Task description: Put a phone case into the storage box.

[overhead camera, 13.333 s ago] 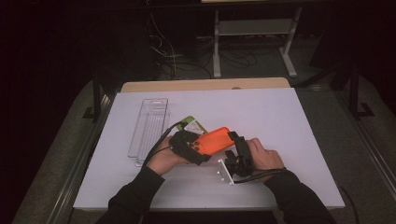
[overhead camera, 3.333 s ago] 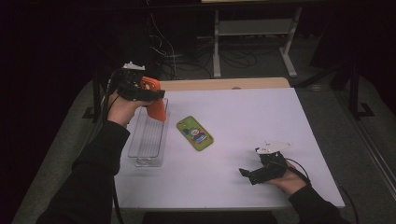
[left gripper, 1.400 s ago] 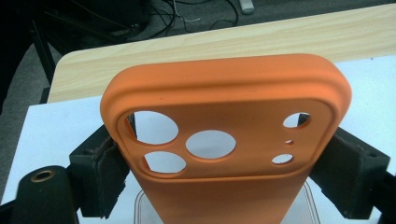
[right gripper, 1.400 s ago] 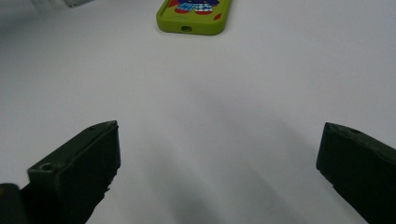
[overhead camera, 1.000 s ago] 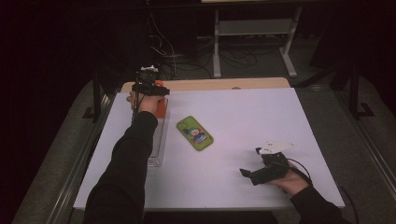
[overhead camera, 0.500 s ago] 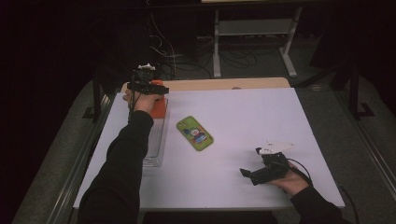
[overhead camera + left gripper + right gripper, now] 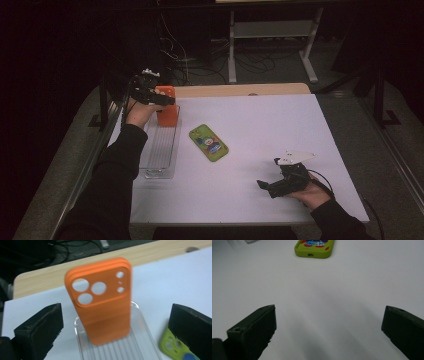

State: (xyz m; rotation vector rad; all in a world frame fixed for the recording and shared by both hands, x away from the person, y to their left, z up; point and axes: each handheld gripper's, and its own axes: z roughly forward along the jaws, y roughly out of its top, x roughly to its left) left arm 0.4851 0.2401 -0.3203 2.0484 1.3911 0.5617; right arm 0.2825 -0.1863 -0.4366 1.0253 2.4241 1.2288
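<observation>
Orange phone case (image 7: 102,302) upright in clear tray (image 7: 147,345); both hand-held grippers spread, empty.

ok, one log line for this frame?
left gripper: open, at orange case upright in clear tray | right gripper: open, idle on table | green case: flat, mid-table

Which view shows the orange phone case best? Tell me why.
The left gripper view: the orange phone case stands upright in the clear tray, camera cutouts plain, between open jaws. The high view shows it small and far, beside the left gripper.
</observation>
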